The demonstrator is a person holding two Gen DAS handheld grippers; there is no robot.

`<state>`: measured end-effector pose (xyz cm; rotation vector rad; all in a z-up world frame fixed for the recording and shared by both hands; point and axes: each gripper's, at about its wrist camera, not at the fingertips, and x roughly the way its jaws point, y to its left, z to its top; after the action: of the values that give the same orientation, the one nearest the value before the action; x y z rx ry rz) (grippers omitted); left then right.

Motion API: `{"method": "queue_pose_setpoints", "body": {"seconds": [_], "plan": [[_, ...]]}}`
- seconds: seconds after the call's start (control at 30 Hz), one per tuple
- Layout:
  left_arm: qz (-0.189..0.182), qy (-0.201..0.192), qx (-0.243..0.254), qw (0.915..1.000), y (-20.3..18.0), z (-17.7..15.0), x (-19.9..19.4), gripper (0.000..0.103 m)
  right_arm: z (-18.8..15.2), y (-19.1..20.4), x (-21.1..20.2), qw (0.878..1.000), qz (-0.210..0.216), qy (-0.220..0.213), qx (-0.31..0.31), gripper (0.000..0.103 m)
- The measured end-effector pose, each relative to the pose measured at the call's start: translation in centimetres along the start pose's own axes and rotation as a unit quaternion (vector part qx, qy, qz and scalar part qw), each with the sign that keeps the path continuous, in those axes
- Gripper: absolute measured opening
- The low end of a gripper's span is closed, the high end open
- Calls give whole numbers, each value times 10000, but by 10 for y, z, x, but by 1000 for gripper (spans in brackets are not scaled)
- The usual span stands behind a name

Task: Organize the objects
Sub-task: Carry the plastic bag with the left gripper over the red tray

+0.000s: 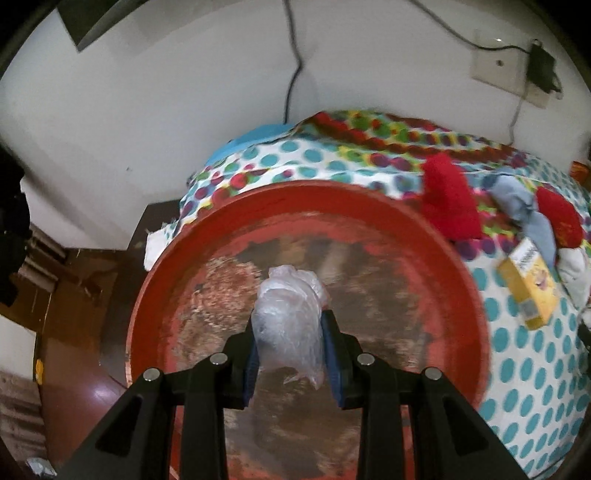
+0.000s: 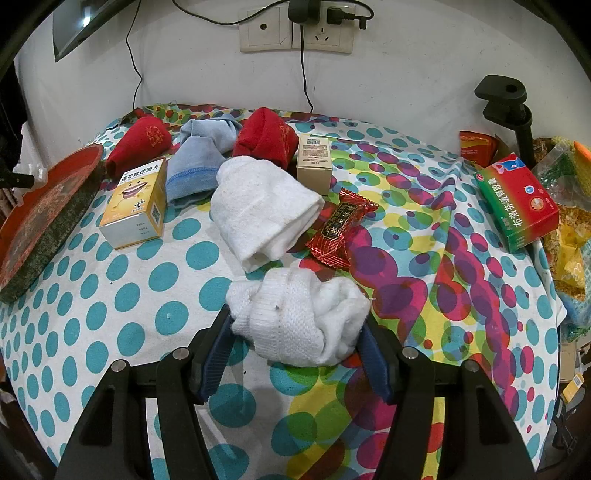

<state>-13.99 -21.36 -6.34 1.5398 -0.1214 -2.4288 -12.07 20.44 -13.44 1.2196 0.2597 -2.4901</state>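
While the left gripper (image 1: 290,354) pinches a crumpled clear plastic bag (image 1: 290,321) between its blue pads, the bag hangs over the worn middle of a round red tray (image 1: 373,206). The tray sits at the left end of a table under a dotted cloth (image 1: 532,354), and its far rim lies just beside two red socks (image 1: 448,195), a blue sock (image 1: 517,201) and a yellow box (image 1: 528,288) in the left wrist view.

The right gripper (image 2: 297,332) is clamped on a balled white sock (image 2: 303,317), its pads pressing both sides; whether the sock touches the cloth (image 2: 110,295) I cannot tell. Just beyond it lies a rolled white towel (image 2: 262,210), with a red candy wrapper (image 2: 341,225) touching its right side. Behind the towel stand a tan box (image 2: 314,164) and a red sock (image 2: 269,138); a blue sock (image 2: 201,162) lies to their left, then another red sock (image 2: 138,142). The yellow box (image 2: 135,206) stands upright near the blue sock, between it and the tray (image 2: 40,225) at the left edge of that view. Well to the right, a green-and-red box (image 2: 517,203) rests tilted at the table's edge, beside snack packets (image 2: 476,147) and a black clamp stand (image 2: 513,107). On the wall behind, a socket plate (image 2: 295,31) carries plugs with black cables running down.
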Motion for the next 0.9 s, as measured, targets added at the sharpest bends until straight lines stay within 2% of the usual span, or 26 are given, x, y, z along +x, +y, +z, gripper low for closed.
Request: {"method": "queue_pose_setpoints", "body": {"seconds": [0.37,0.9], "plan": [[261,197,-223,9992,46,3,34,31,0,0,0,10000,1,2,0,61],[142,184,-89,9997,57,-2,53,34,0,-4,1,10000,-30,19,35,66]]}}
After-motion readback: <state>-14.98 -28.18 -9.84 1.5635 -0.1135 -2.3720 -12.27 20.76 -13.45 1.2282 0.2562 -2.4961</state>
